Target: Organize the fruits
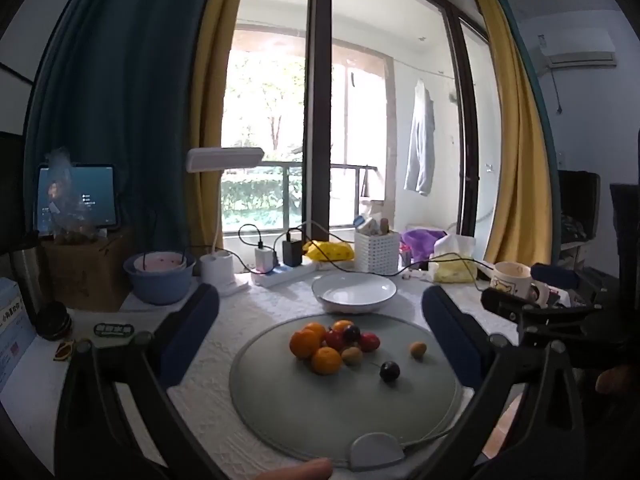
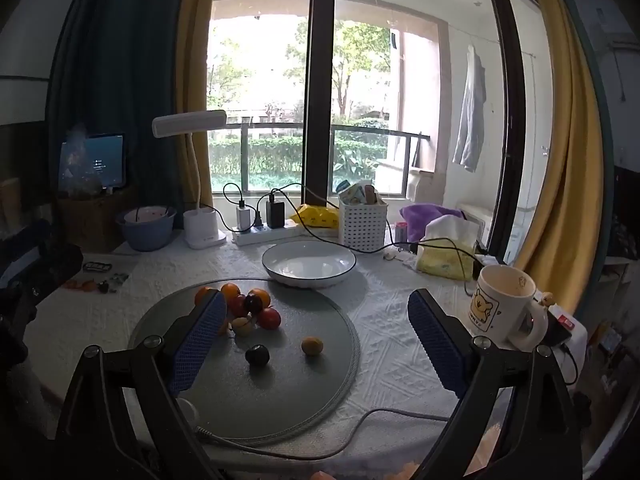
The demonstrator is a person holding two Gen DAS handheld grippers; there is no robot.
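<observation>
A round grey glass board (image 1: 312, 412) (image 2: 280, 392) lies on the white tablecloth with a pile of fruit (image 1: 328, 342) (image 2: 248, 306): oranges, red fruits, a dark plum, a pale kiwi-like one. A single dark plum (image 1: 389, 371) (image 2: 257, 355) and a small yellow-brown fruit (image 1: 417, 349) (image 2: 312, 345) lie apart to the right. Behind the board stands an empty white plate (image 1: 354, 291) (image 2: 309, 262). My left gripper (image 1: 320, 304) is open above the board's near side, nothing between its blue pads. My right gripper (image 2: 318, 306) is open too, hovering over the board's right half; it shows in the left wrist view (image 1: 520, 304).
A white mug (image 2: 502, 302) (image 1: 516, 280) stands at the right edge. At the back are a power strip with chargers (image 2: 264, 232), desk lamp (image 2: 202, 234), blue bowl (image 2: 146, 226), white basket (image 2: 363, 222) and tissue pack (image 2: 444, 256). A grey cable (image 2: 360, 420) trails near the board's front.
</observation>
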